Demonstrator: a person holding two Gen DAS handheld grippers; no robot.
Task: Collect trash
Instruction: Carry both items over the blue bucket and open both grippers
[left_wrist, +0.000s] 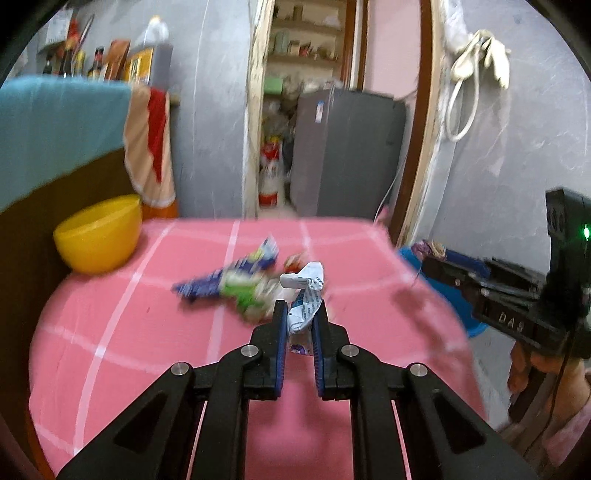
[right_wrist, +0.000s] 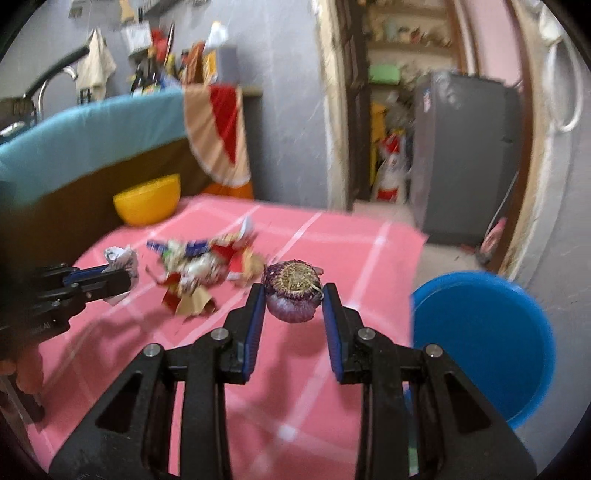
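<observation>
My left gripper (left_wrist: 300, 314) is shut on a crumpled white and blue paper wrapper (left_wrist: 306, 295), held just above the pink checked tablecloth (left_wrist: 147, 332). Behind it lies a pile of torn wrappers (left_wrist: 236, 284). In the right wrist view my right gripper (right_wrist: 294, 304) is shut on a purple onion piece (right_wrist: 293, 295), its dry root end facing up, lifted clear of the cloth. The same wrapper pile (right_wrist: 207, 266) sits to its left, where the left gripper (right_wrist: 123, 282) holds the crumpled paper (right_wrist: 122, 258). A blue bucket (right_wrist: 480, 343) stands on the floor off the table's right edge.
A yellow bowl (left_wrist: 99, 236) sits at the table's far left corner, next to a teal-covered board (left_wrist: 55, 122). Past the table's far edge are a doorway and a grey fridge (left_wrist: 343, 155). A hand (left_wrist: 524, 369) grips the right tool's handle.
</observation>
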